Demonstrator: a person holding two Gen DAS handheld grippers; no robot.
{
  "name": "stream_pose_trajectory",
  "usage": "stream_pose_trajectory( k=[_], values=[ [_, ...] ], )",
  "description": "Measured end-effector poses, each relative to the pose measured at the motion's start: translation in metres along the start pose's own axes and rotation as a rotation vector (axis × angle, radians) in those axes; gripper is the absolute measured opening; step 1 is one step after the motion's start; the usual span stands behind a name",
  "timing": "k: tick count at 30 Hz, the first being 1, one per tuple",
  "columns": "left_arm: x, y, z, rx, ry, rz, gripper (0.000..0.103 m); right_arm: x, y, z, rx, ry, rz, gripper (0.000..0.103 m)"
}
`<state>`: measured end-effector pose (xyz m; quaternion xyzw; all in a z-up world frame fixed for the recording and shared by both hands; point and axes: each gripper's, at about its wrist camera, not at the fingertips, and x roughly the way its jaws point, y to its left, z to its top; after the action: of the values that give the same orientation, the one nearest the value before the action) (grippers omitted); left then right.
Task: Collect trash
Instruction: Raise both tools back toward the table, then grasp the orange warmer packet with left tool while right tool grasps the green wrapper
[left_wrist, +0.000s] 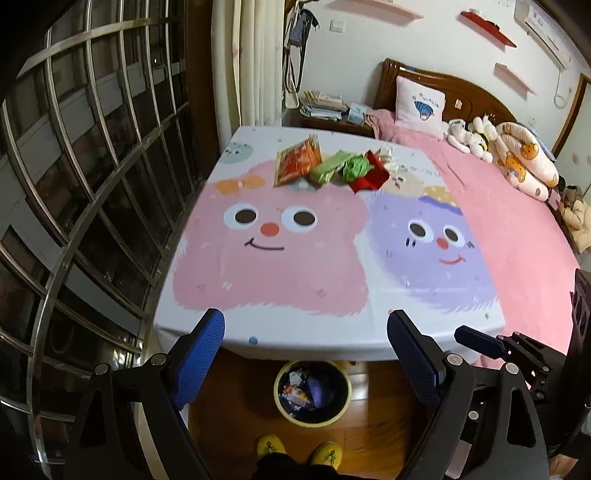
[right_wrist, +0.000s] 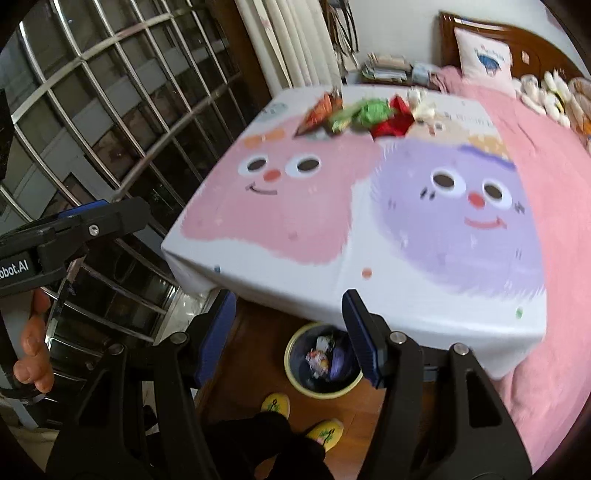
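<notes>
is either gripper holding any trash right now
No. The left gripper and right gripper are both open and empty; the wrappers lie on the table.

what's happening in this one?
A person holds two tongs, left and right, both open and empty, at the near edge of a cartoon-print table cloth. A pile of crumpled wrappers sits at the far edge. A yellow-rimmed round bin on the floor already holds some trash.

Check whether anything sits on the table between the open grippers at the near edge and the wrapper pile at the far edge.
Nothing visible does. Between the left gripper, the right gripper and the wrapper pile lies only bare printed tablecloth. The bin stands on the floor below the near edge.
</notes>
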<state>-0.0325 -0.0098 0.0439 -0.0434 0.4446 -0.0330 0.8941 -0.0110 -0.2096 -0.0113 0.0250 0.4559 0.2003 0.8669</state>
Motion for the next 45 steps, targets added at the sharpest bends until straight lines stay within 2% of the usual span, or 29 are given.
stream_pose_trajectory(
  k=[5, 13, 16, 22, 27, 30, 32, 37, 42, 45],
  values=[
    [-0.007, -0.004, 0.019, 0.006, -0.021, -0.002, 0.091, 0.000, -0.003, 0.024, -0.002, -0.023, 0.002, 0.057],
    [0.036, 0.006, 0.064, 0.015, 0.006, -0.032, 0.091, 0.028, -0.025, 0.067, 0.061, -0.033, 0.004, 0.054],
    [0.070, 0.013, 0.092, 0.021, 0.030, -0.059, 0.091, 0.050, -0.034, 0.090, 0.089, -0.029, -0.007, 0.051],
    [0.155, 0.035, 0.170, 0.058, 0.087, -0.116, 0.091, 0.111, -0.053, 0.161, 0.190, -0.026, -0.041, 0.048],
    [0.234, 0.052, 0.236, 0.111, 0.142, -0.153, 0.091, 0.183, -0.070, 0.226, 0.305, -0.006, -0.051, 0.048],
    [0.276, 0.056, 0.264, 0.142, 0.174, -0.173, 0.091, 0.230, -0.087, 0.257, 0.373, 0.002, -0.068, 0.045],
    [0.306, 0.058, 0.280, 0.161, 0.193, -0.181, 0.091, 0.260, -0.101, 0.269, 0.426, 0.018, -0.066, 0.040],
    [0.366, 0.065, 0.306, 0.158, 0.230, -0.198, 0.091, 0.313, -0.133, 0.286, 0.562, 0.026, -0.060, 0.039],
    [0.406, 0.072, 0.325, 0.147, 0.259, -0.219, 0.091, 0.352, -0.158, 0.297, 0.684, 0.024, -0.047, 0.039],
    [0.416, 0.072, 0.329, 0.150, 0.260, -0.230, 0.091, 0.368, -0.167, 0.299, 0.738, 0.026, -0.040, 0.037]
  ],
)
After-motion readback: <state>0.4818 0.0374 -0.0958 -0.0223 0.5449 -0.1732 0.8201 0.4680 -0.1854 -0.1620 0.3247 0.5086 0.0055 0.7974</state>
